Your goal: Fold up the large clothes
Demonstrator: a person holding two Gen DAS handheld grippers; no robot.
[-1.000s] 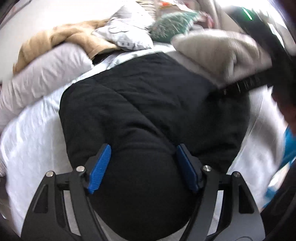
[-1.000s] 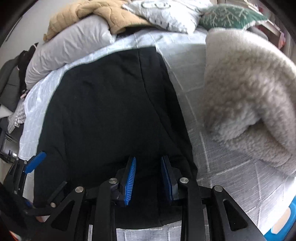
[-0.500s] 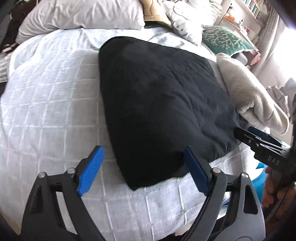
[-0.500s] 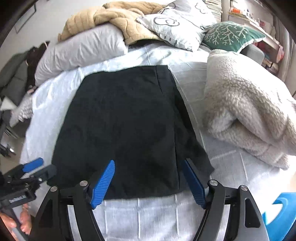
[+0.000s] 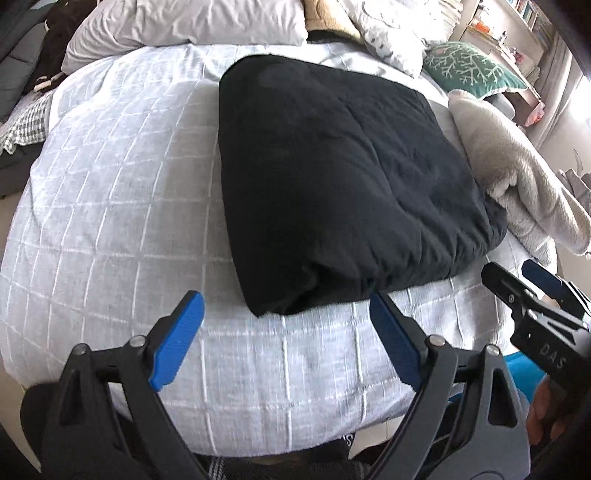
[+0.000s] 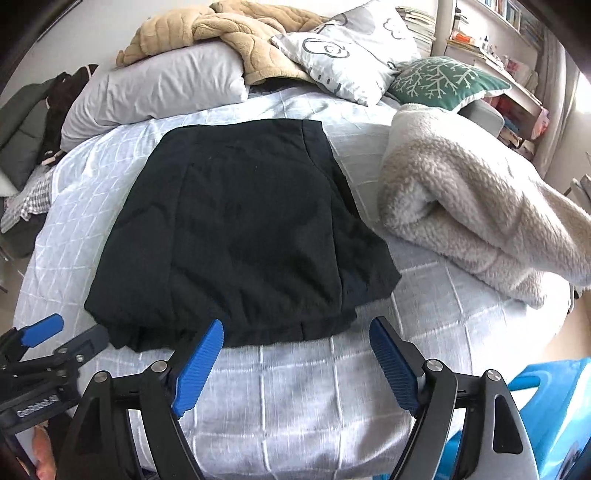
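A black padded garment (image 5: 343, 184) lies folded into a thick rectangle on the bed's grey checked cover (image 5: 122, 206); it also shows in the right wrist view (image 6: 240, 236). My left gripper (image 5: 286, 317) is open and empty, just short of the garment's near edge. My right gripper (image 6: 295, 345) is open and empty, also just off the near edge. The right gripper shows at the right of the left wrist view (image 5: 532, 291); the left gripper shows at the lower left of the right wrist view (image 6: 48, 343).
A beige fleece blanket (image 6: 469, 206) lies folded right of the garment. Pillows (image 6: 159, 88), a tan blanket (image 6: 229, 33) and a green cushion (image 6: 447, 81) sit at the head. A blue object (image 6: 554, 402) stands off the bed's near right corner.
Both grippers let go of the black garment and drew back toward the near edge of the bed. The right gripper's jaws went from nearly shut to wide open. The garment now lies flat.
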